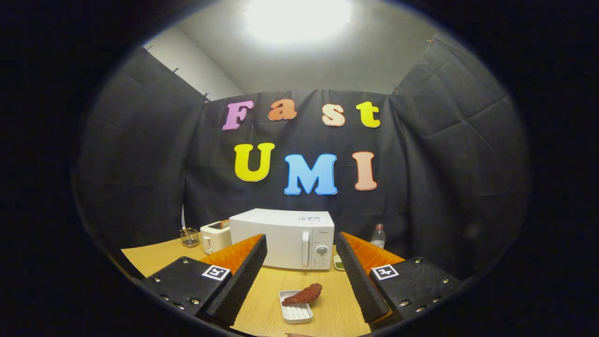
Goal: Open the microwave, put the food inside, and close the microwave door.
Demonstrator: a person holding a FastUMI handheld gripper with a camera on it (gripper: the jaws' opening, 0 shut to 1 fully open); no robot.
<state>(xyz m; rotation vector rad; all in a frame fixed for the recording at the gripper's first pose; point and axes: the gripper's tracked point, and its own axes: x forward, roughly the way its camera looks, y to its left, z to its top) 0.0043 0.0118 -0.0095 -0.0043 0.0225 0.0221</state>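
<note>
Here a wooden table [154, 257] fills the lower middle of the frame, with a white microwave [282, 238] at its centre, door shut, and a small brand mark by the handle too tiny to read. Left of it sit a white toaster [215, 236] and a small wire basket [189, 237], and to its right a clear bottle [378, 236]. The gripper [299, 271] is spread wide and empty, and between its fingers lies a white tray [295, 312] with a brown piece of food [304, 295].

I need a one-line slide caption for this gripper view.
Open gripper faces closed microwave; food on tray between fingers.
</note>
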